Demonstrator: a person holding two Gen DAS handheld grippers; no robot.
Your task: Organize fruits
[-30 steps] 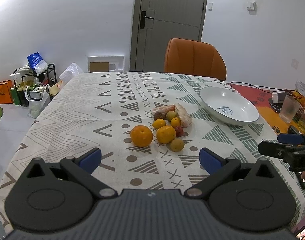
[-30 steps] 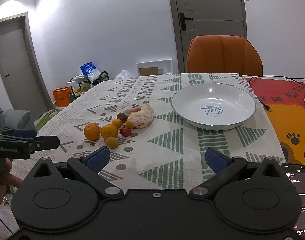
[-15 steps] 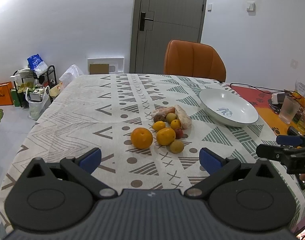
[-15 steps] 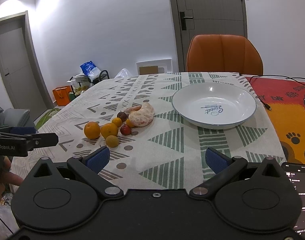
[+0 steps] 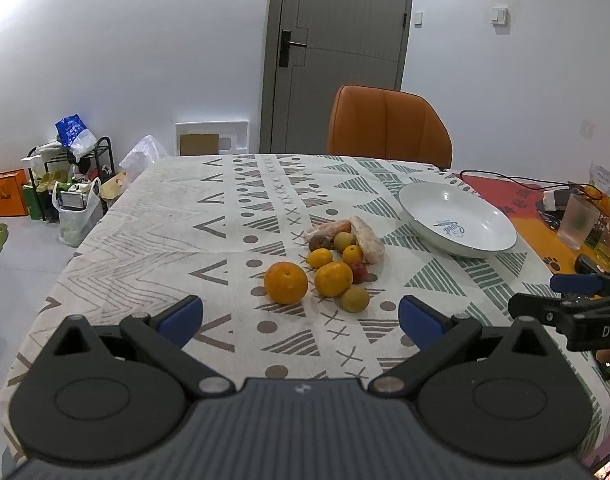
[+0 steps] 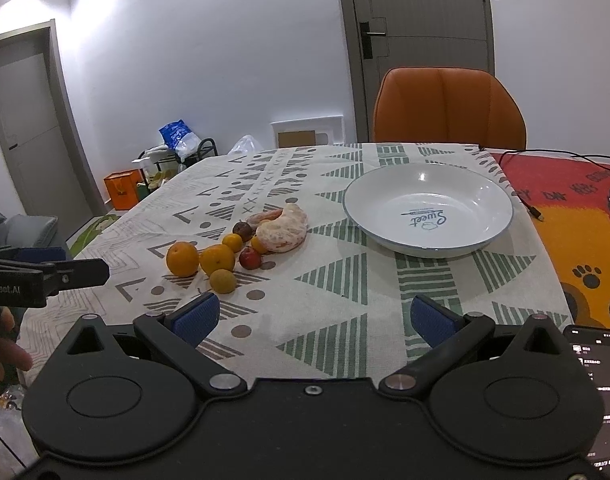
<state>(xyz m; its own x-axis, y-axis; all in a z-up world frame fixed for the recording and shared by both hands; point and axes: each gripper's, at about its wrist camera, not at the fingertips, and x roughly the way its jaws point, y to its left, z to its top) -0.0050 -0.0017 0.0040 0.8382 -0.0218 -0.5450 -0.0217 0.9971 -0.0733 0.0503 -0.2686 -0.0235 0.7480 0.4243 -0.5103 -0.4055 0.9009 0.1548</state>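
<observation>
Orange chair (image 5: 389, 124) back partly behind table (image 5: 177, 208).

Place: a home dining room.
Evidence: patterned tablecloth (image 5: 177, 216) on the table; orange chair (image 5: 389, 128) behind it; door (image 5: 337, 52) beyond; shoe rack (image 5: 71, 176) left of it.

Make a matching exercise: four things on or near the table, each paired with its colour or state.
Things:
1. chair
2. bowl
3. left gripper
4. peeled fruit

Descriptions:
A. white, nothing in it
B. pale, curved, at the pile's bowl side
C. orange, behind the table
D. open, holding nothing

Pairs: 1-C, 2-A, 3-D, 4-B
</observation>
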